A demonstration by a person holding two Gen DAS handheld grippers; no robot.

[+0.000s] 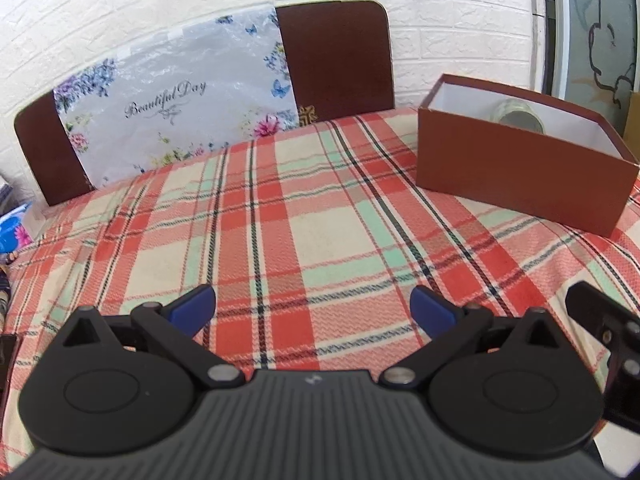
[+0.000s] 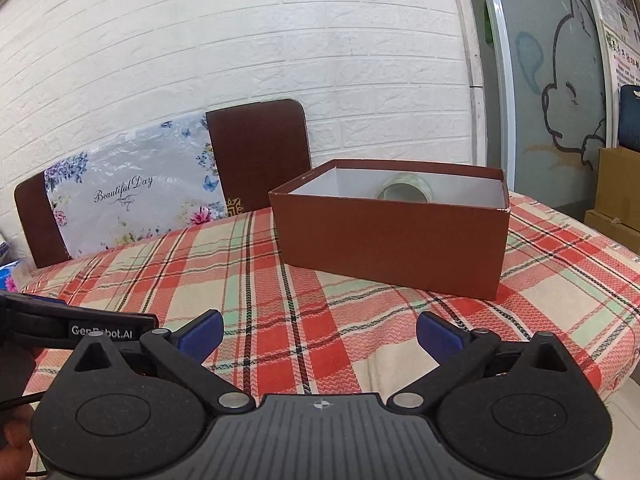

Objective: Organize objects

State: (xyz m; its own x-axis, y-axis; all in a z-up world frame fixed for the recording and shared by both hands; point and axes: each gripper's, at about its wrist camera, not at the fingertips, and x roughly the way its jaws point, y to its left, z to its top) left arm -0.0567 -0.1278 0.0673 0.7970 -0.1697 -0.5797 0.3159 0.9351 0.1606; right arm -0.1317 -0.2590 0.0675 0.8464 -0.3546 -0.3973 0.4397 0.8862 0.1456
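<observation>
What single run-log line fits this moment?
left gripper: open, empty | right gripper: open, empty | brown box: on plaid cloth, tape roll inside | nothing loose seen on cloth

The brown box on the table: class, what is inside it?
Inside the brown box, a roll of clear tape shows against the white far wall. The near wall hides the floor and anything lying low.

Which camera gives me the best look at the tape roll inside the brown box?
The right wrist view. There the tape roll sits near the middle of the picture, its upper part clear above the near wall of the brown box. The left wrist view shows it too, but off to the right and blurrier.
</observation>
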